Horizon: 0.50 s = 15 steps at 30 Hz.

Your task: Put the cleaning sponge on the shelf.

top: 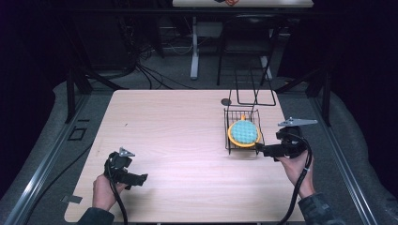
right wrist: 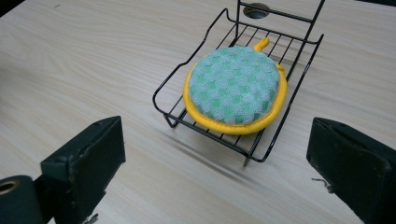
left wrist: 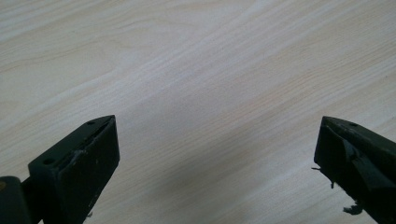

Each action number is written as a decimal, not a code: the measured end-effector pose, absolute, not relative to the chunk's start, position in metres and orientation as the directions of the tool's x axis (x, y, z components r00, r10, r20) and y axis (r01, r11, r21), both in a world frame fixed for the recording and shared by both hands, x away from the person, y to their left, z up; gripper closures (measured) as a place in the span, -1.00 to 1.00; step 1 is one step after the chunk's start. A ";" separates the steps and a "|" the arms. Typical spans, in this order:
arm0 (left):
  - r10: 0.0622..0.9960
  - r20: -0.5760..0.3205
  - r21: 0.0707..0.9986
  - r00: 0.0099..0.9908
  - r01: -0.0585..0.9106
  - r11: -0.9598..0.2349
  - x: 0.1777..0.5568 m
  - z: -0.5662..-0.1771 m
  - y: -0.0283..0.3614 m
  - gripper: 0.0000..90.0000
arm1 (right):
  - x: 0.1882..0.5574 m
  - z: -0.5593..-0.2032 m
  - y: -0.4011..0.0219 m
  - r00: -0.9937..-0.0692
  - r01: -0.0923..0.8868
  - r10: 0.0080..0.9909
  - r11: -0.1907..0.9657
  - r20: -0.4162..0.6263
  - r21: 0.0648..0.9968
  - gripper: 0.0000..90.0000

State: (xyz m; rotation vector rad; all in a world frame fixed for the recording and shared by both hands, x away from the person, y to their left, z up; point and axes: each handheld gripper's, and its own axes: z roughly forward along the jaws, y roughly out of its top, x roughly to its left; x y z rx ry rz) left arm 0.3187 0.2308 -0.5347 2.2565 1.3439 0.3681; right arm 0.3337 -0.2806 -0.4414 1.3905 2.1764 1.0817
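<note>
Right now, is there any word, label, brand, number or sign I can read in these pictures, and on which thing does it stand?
None can be read.
Round green-checked pad with yellow rim: no text.
Black wire rack: no label.
Pale wooden table: only grain.
Left gripper, right gripper: plain black, no markings.

Table point(top: 187, 140): pale wood-grain top, smooth, matt, faint streaks along grain. Rack point(right wrist: 187, 77) on table: thin black wire, coated look, slight sheen. Round pad point(right wrist: 236, 86) in rack: cloth, green checked face with coarse nubby weave, yellow fabric edging, yellow loop at far side. Left gripper point(left wrist: 215, 158) and right gripper point(right wrist: 215, 158): matt black plastic jaws, scuffed, dusty at edges, frayed bits at pads. Grey plate atop right gripper: flat, dull metal look.
</note>
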 end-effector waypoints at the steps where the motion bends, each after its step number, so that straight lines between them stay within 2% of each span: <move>1: 0.877 -0.015 0.532 0.480 0.746 -0.400 0.319 -0.535 0.231 -0.99 | 0.330 -0.440 -0.281 -0.464 0.618 0.878 0.227 0.116 0.752 -0.94; 15: 0.874 -0.011 0.533 0.485 0.743 -0.406 0.318 -0.534 0.231 -0.99 | 0.289 -0.440 -0.302 -0.466 0.597 0.877 0.216 0.115 0.772 -0.99</move>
